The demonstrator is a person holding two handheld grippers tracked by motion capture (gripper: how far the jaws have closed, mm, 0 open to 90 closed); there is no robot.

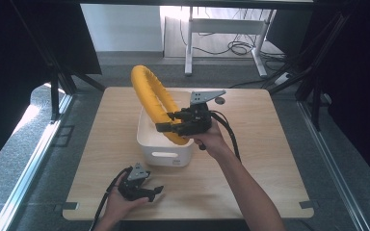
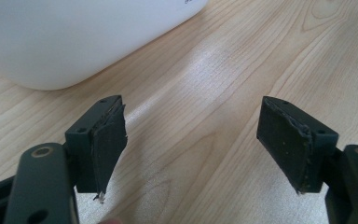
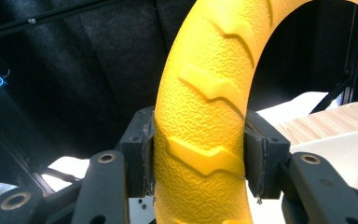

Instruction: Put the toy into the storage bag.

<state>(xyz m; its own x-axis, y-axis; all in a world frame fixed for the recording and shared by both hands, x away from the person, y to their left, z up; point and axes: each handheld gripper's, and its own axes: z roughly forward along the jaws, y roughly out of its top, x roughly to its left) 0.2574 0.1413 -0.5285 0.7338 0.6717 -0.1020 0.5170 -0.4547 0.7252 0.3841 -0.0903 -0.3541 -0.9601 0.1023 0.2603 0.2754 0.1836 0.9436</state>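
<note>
The yellow ring (image 1: 150, 96), a textured foam or rubber hoop with a moulded tread pattern, is held edge-up above the white plastic bin (image 1: 166, 155). In the high view it is seen to rise from the right gripper (image 1: 166, 124) toward eleven o'clock, its lower arc lying at or just inside the bin's far right rim. The right gripper's jaws are clamped on that lower arc; in the right gripper view both pads are pressed into the sides of the ring (image 3: 204, 140), which runs up from six o'clock and curves away toward one o'clock.

The ring's plane stands near vertical and is set slantwise to the bin's long walls. It is judged that any lowering turns on this: the ring looks about as wide as the bin opening, so it may need tipping or aligning first.

The left gripper (image 1: 139, 191) rests on the wooden table (image 1: 265, 159) at six o'clock from the bin, jaws spread wide with nothing between them. In the left gripper view the bin's wall (image 2: 74, 42) lies at eleven o'clock. The right hand is the one engaged.
</note>
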